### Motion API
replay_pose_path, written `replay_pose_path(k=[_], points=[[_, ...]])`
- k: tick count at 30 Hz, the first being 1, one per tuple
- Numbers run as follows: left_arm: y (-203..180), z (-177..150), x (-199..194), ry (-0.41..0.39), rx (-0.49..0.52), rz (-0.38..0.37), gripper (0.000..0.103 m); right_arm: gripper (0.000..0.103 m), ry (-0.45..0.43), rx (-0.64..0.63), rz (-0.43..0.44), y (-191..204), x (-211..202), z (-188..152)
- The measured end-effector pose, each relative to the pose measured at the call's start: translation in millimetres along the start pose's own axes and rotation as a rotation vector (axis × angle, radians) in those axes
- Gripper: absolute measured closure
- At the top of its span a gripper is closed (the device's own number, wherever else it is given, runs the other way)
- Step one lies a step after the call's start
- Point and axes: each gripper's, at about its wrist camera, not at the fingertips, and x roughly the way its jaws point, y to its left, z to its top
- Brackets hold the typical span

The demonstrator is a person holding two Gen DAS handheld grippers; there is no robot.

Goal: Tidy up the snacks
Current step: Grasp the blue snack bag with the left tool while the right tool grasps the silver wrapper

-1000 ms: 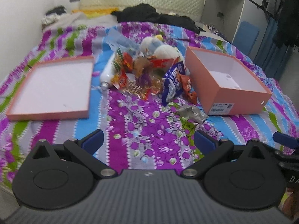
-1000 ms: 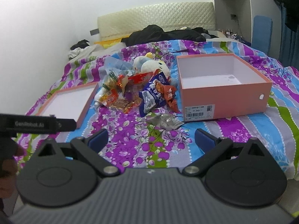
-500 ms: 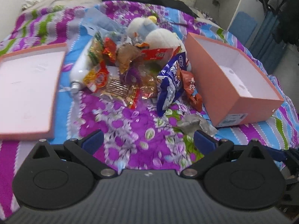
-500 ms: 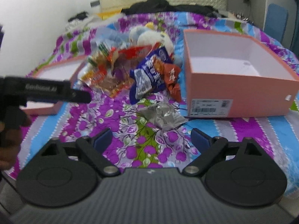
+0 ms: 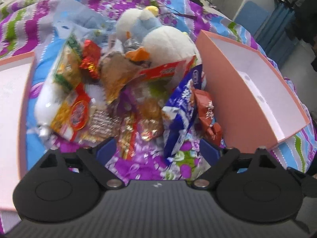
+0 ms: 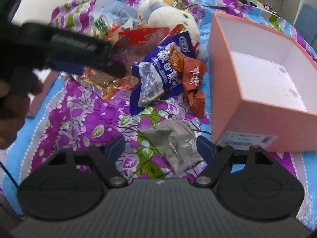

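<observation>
A bed (image 5: 150, 166) with a purple flower sheet holds a pile of snacks (image 5: 122, 99) beside an open pink box (image 6: 263, 91). The left hand-held gripper (image 5: 156, 150) is spread wide over the pile's near edge, holding nothing. The right hand-held gripper (image 6: 160, 148) is spread wide around a crumpled silver wrapper (image 6: 174, 144). The pile is blurry. A blue bag (image 6: 160, 71) hides part of a red packet (image 6: 195, 79).

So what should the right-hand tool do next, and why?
Probably ease the right gripper down and close on the silver wrapper. It already lies between the open fingers, apart from the pile, and the empty pink box sits right beside it.
</observation>
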Motion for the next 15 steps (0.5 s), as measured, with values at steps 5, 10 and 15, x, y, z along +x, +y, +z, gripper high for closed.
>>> replay_pose_path(k=[5, 10, 15], points=[[-8, 10, 35, 0.059, 0.054, -0.041, 0.02, 0.027, 0.053, -0.061, -0.055, 8, 20, 1], [-16, 13, 71, 0.109, 0.112, -0.042, 0.026, 0.028, 0.076, -0.154, -0.112, 12, 39, 1], [-25, 9, 95, 0.093, 0.177, 0.019, 0.033, 0.028, 0.091, -0.199, -0.129, 11, 53, -3]])
